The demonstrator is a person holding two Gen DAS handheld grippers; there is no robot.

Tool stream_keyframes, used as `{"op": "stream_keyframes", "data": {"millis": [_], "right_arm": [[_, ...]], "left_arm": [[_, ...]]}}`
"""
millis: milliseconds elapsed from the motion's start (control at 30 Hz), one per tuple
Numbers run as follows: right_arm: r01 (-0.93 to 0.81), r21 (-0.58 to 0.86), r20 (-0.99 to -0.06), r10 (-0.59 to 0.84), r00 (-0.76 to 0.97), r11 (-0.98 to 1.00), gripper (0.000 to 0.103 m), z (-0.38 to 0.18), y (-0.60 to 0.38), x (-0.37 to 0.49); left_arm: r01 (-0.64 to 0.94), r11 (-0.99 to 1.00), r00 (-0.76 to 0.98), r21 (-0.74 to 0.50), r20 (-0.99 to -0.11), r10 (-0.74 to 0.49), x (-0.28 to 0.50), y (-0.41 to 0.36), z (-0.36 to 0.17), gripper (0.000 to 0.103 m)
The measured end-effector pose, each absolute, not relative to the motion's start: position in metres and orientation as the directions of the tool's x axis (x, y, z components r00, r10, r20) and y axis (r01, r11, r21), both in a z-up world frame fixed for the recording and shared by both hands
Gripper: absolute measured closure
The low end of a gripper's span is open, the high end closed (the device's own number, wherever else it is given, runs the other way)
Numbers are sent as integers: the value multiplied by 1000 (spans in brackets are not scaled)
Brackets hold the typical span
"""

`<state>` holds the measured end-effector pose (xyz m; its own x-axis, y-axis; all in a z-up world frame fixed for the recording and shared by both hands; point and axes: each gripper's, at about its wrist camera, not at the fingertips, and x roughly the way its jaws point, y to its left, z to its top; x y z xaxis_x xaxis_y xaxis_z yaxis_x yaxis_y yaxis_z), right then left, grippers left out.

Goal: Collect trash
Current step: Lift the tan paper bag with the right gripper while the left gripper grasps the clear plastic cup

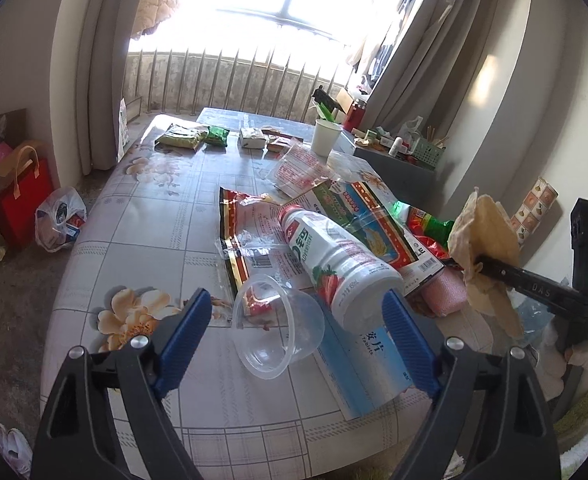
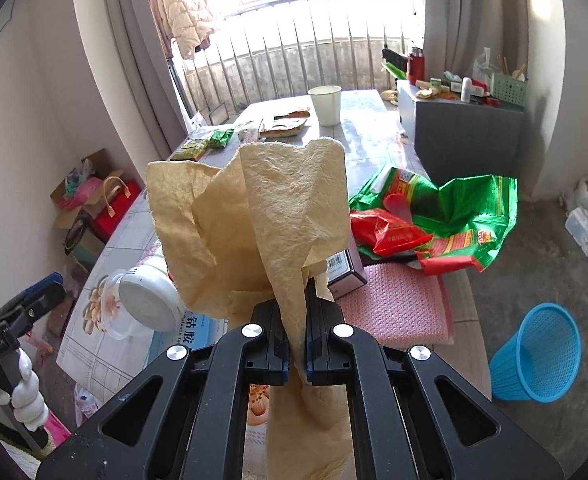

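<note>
Right gripper (image 2: 306, 300) clamped on a crumpled tan paper towel (image 2: 253, 208), lifted clear above the table (image 2: 370, 136). Left gripper (image 1: 298, 320) spread wide over a clear plastic cup (image 1: 277, 328) and a white strawberry drink bottle (image 1: 334, 264), apparently touching neither. Green and red wrappers (image 2: 446, 216) on the table's right side; blue basket (image 2: 542, 352) on the floor beside it.

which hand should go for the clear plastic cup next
Left. The left tool is open with the clear plastic cup lying right between its fingers, while the right tool is already shut on the yellow paper.
</note>
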<state>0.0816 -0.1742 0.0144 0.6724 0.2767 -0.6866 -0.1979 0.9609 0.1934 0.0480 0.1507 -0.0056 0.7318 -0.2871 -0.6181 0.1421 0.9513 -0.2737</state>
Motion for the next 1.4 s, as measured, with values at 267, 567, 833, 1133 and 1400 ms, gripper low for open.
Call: {"op": "stream_keyframes", "data": {"millis": [267, 567, 833, 1133, 1400], "right_arm": [[-205, 193, -694, 281, 663, 959, 99, 12, -169, 88], [-202, 195, -707, 280, 650, 960, 99, 9, -167, 89], [-212, 201, -695, 292, 658, 956, 99, 12, -165, 86], [-229, 210, -666, 310, 678, 951, 99, 20, -163, 84], [-247, 221, -635, 331, 698, 943, 99, 28, -166, 75]], "left_arm": [[159, 948, 638, -276, -704, -312, 67, 140, -52, 47], [181, 930, 627, -321, -691, -361, 74, 145, -59, 88], [181, 939, 660, -292, -672, -336, 60, 146, -46, 98], [134, 955, 720, -263, -637, -277, 41, 159, -11, 98], [150, 957, 772, -247, -576, -269, 25, 153, 28, 98]]}}
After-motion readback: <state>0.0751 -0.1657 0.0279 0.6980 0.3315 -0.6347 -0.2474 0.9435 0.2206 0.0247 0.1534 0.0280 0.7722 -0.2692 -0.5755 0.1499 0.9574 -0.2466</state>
